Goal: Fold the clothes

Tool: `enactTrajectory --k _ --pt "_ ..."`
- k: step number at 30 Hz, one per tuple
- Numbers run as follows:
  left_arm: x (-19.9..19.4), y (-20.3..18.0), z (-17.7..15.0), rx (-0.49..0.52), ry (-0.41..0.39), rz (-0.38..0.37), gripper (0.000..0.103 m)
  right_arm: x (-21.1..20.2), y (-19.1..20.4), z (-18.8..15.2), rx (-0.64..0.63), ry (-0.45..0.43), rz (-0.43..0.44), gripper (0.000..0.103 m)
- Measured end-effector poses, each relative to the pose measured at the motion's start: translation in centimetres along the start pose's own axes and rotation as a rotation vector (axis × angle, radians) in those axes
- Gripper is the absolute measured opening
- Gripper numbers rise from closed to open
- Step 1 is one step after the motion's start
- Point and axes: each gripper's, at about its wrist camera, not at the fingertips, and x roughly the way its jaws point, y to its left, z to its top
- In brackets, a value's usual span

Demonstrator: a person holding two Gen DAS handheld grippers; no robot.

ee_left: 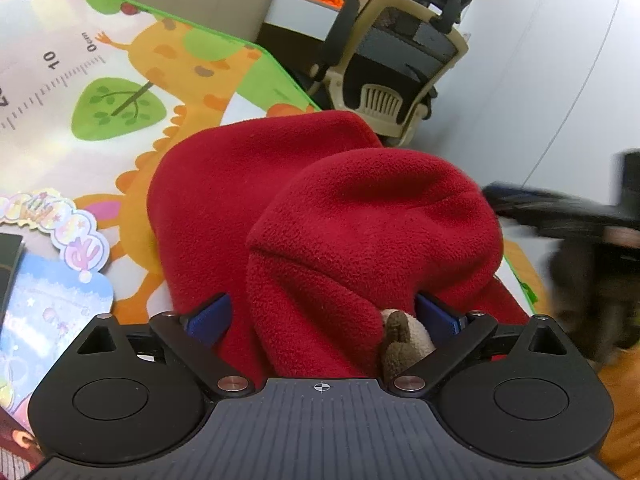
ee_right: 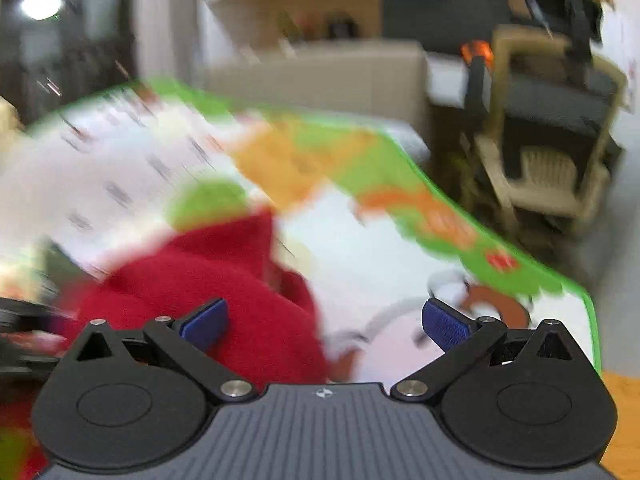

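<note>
Bunching up between the spread jaws of the left gripper point(ee_left: 322, 316), the red fleece garment point(ee_left: 320, 208) lies on the cartoon play mat point(ee_left: 120, 80). Jaws of the right gripper point(ee_right: 324, 324) are spread too, gripping nothing, at the fleece's edge over the mat; that view is blurred.

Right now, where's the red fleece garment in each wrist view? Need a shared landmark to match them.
Left wrist: red fleece garment fills the centre, bunched between the open fingers.
Right wrist: lower left, blurred.
Shared landmark: beige office chair, upper right in both.
</note>
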Motion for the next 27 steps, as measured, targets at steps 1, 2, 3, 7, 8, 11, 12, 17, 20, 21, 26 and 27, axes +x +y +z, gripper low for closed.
enactTrajectory --k 1,2,3,7,8,11,12,17,20,21,26,27 --pt "-0.3 0.0 -0.1 -0.012 -0.004 0.003 0.101 1.9 -0.3 -0.4 0.031 0.034 -0.003 0.103" --pt "-0.8 0.0 -0.2 -0.029 -0.009 0.006 0.100 2.9 -0.7 -0.7 0.079 0.045 0.010 0.103" --pt "-1.3 0.1 -0.3 -0.049 -0.011 0.005 0.100 3.1 -1.4 -0.9 0.129 0.048 0.031 0.103" --pt "-3.8 0.4 -1.8 -0.076 -0.001 -0.024 0.100 1.6 -2.4 -1.8 0.192 0.009 0.053 0.103" --pt "-4.3 0.6 -2.4 -0.067 0.002 -0.023 0.100 0.7 -2.3 -2.0 0.182 -0.015 0.058 0.103" --pt "-4.8 1.6 -3.7 -0.061 0.018 -0.007 0.101 -3.3 -2.7 -2.0 0.146 -0.109 0.152 0.103" --pt "-4.8 1.9 -3.9 -0.065 0.026 -0.002 0.101 -4.4 -2.4 -2.5 0.119 -0.131 0.197 0.103" --pt "-5.5 0.6 -2.4 -0.004 -0.028 0.013 0.100 -6.8 2.9 -6.9 -0.254 -0.095 0.102 0.103" --pt "-7.0 -0.6 -0.1 -0.021 -0.134 -0.105 0.100 -7.6 5.2 -8.2 -0.374 -0.134 -0.001 0.103" --pt "-7.0 -0.9 0.6 -0.044 -0.150 -0.155 0.100 -8.0 5.7 -8.2 -0.394 -0.150 -0.021 0.103" --pt "-3.5 -1.9 3.6 -0.147 -0.105 -0.333 0.100 -10.8 7.6 -7.1 -0.405 -0.241 0.097 0.103" --pt "-2.2 -1.5 3.9 -0.176 -0.084 -0.339 0.100 -11.5 7.9 -6.9 -0.396 -0.256 0.139 0.103"
